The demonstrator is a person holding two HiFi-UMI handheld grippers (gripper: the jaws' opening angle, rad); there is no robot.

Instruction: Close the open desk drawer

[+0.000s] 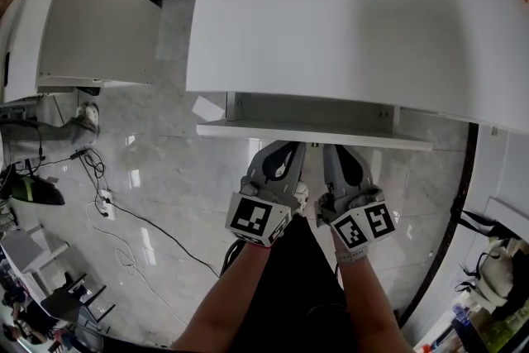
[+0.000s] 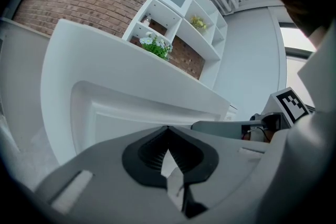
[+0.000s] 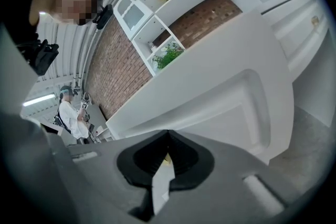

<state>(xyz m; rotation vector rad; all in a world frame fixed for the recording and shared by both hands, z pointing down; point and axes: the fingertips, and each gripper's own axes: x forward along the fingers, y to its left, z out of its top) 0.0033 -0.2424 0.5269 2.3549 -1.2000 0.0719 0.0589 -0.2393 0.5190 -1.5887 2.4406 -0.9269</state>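
Down at six o'clock, left tongs (image 1: 285, 153) and right tongs (image 1: 335, 155) sit side by side, each pinched together on nothing. At twelve from their tips, right there, the drawer (image 1: 314, 133) juts open beneath the white surface (image 1: 355, 21).

Left forearm (image 1: 235, 293) and right forearm (image 1: 374, 302) extended forward, side by side. Left gripper (image 1: 283, 153), right gripper (image 1: 337, 157) close together, pointing far. Jaws of each closed, tips meeting.
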